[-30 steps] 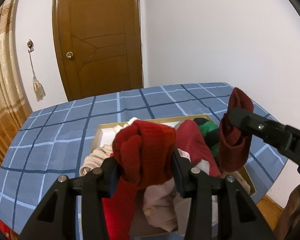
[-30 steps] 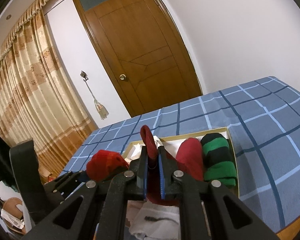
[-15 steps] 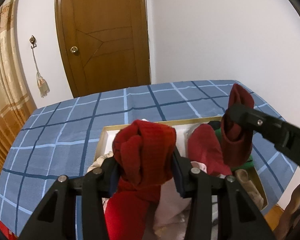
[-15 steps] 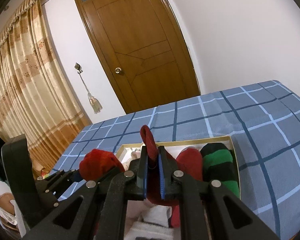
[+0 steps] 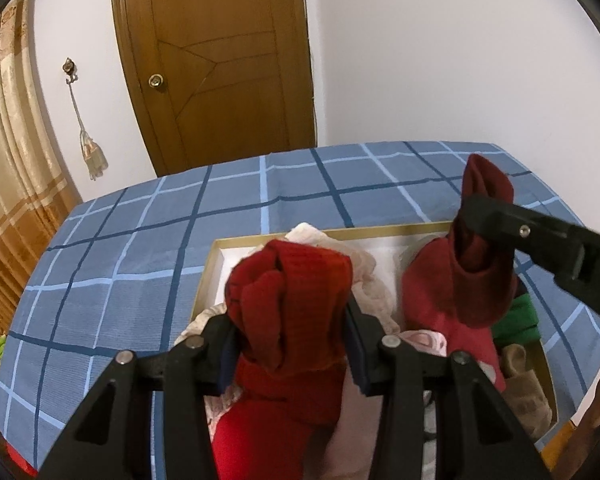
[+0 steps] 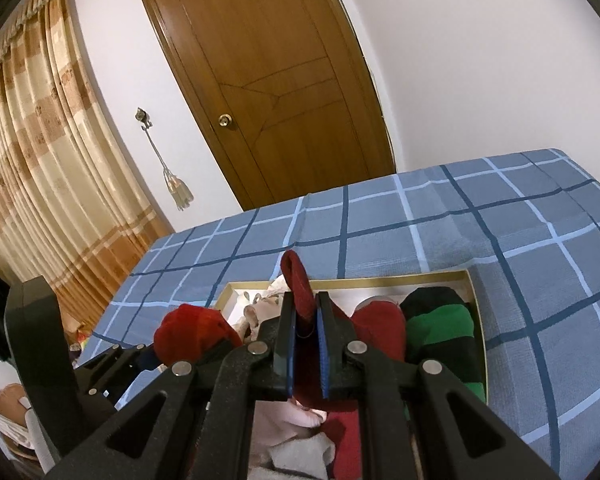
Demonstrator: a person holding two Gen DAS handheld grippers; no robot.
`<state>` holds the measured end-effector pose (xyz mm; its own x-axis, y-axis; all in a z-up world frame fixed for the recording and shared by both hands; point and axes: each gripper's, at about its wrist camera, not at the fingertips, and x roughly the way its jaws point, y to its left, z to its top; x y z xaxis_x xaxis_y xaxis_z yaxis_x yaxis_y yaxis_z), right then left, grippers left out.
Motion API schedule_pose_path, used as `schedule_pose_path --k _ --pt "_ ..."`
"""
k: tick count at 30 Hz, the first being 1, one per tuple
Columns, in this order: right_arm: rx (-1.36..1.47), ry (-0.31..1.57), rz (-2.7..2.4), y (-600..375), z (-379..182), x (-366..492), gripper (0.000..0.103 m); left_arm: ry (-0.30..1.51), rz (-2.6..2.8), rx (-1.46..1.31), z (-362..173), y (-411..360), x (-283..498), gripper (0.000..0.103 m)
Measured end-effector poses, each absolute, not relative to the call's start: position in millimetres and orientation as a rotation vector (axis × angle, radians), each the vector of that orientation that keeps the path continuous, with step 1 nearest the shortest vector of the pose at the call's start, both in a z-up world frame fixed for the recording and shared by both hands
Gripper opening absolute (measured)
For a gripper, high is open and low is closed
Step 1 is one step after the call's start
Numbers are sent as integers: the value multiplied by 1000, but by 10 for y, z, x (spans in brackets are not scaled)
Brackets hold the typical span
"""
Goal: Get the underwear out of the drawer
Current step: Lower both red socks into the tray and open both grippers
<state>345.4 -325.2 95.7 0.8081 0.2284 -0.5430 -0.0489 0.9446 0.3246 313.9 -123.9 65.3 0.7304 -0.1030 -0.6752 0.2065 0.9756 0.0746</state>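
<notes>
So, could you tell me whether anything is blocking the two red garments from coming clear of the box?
Nothing visible does. The left gripper grips a bright red garment, the right gripper a dark red garment; both bunches stand above the box rim, though their lower ends hang towards the pile.

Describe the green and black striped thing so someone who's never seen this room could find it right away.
Start at the blue checked bedspread, then find the shallow gold-rimmed box lying on it. The striped garment sits against the box's right wall, next to a dark red piece; it is the only one with green and black bands.
</notes>
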Motion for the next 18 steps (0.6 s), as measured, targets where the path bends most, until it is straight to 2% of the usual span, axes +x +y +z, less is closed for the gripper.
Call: schedule_pose_path --k 18 --pt "366 790 126 -3221 455 3988 11 822 -184 155 381 -1321 3348 44"
